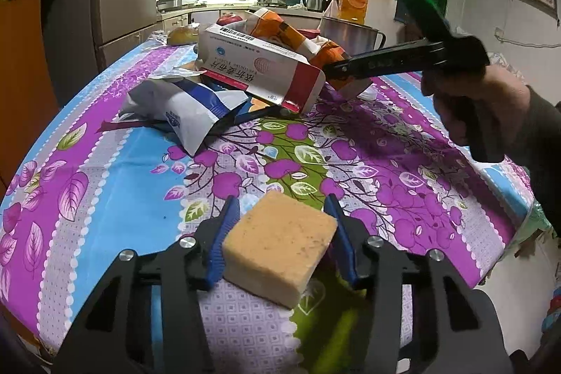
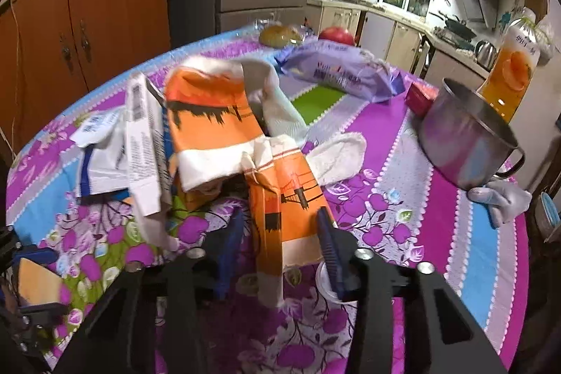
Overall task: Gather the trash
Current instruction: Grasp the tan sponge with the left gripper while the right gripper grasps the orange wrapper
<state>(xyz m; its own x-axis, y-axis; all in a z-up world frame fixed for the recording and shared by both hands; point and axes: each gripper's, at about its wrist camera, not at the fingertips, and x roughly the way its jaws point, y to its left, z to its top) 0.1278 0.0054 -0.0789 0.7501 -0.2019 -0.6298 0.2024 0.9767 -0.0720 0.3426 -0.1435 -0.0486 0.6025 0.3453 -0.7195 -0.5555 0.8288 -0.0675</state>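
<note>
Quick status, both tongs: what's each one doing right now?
Left tongs: closed on the sponge block.
Right tongs: closed on the orange paper bag.

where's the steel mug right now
In the right wrist view the steel mug stands on the table's right side, just in front of the orange juice bottle, beside a small red box.

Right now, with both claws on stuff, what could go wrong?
1. The orange paper bag between the right claw lies tangled under the white medicine box; lifting may drag the pile.
2. The left claw has the yellow sponge skewed; it could slip out.
</note>
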